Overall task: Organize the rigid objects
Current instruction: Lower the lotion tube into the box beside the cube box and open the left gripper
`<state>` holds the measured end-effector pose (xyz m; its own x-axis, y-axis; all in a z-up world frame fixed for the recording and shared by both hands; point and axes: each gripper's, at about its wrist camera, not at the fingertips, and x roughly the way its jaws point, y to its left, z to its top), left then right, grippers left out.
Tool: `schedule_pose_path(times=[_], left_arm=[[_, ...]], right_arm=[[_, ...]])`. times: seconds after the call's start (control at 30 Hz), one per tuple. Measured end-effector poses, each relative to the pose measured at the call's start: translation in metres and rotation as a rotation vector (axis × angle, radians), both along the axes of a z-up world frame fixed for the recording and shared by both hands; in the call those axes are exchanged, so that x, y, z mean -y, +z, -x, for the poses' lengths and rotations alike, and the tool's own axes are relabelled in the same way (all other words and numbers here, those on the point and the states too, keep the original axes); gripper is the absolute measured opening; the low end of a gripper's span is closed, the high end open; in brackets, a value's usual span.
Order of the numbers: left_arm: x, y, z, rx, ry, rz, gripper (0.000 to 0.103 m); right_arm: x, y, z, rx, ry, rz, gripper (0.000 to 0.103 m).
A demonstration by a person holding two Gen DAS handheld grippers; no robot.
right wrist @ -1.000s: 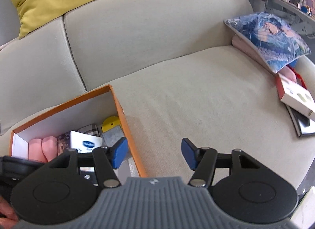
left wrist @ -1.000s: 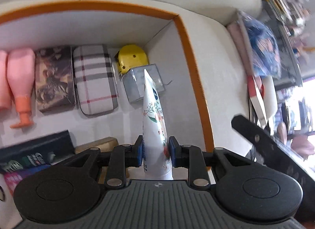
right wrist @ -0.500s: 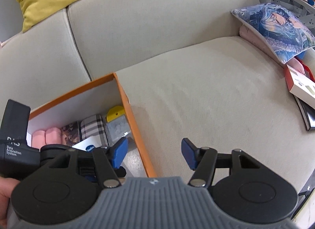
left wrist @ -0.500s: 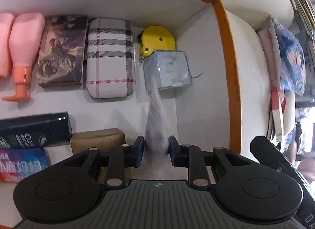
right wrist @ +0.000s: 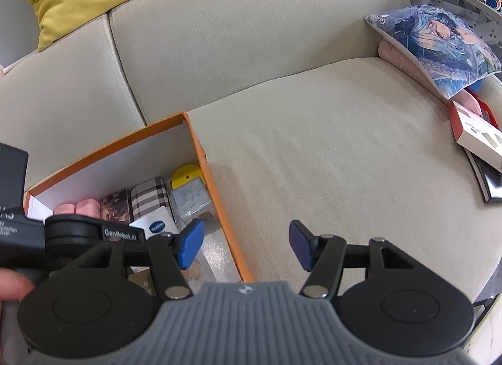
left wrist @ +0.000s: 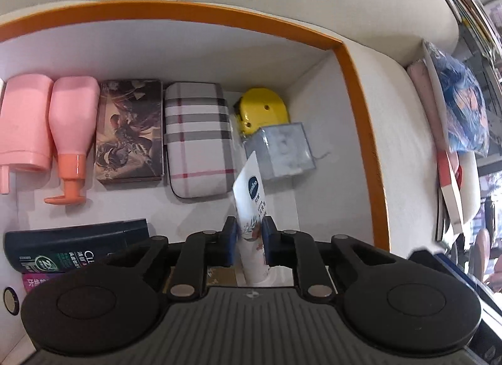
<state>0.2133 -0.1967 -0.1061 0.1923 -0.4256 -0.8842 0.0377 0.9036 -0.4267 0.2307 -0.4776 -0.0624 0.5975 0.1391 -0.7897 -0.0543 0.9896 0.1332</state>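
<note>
1. Your left gripper [left wrist: 248,236] has its jaws closed on the white cream tube [left wrist: 251,208]. The pads press the lower body of the tube, and its flat crimped end points forward, over the floor of the orange box [left wrist: 360,133].
2. The tube looks light and soft. I judge that it can bend or slide between the pads, so take it on the thicker part near the cap, not on the thin end.
3. The tube hangs inside the orange box, near the right wall. Its tip is just before the clear cube [left wrist: 282,150] and beside the plaid case [left wrist: 197,139].
4. Your right gripper [right wrist: 246,244] stands half open and holds nothing. It is over the sofa seat [right wrist: 345,151], just right of the orange box.
</note>
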Motion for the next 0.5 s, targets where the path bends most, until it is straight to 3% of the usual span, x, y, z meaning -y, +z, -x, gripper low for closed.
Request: schedule_pose_path(times=[0.4,0.5], left_arm=[[0.015,-0.021,-0.018,-0.049,-0.014,0.035,0.017],[0.018,-0.019,-0.019,-0.05,-0.048,0.004,0.018]], right_arm=[[-0.014,-0.004,0.001,-0.015,0.029,0.0,0.062],[-0.023,-0.006,-0.002,-0.023,0.063,0.021,0.062]])
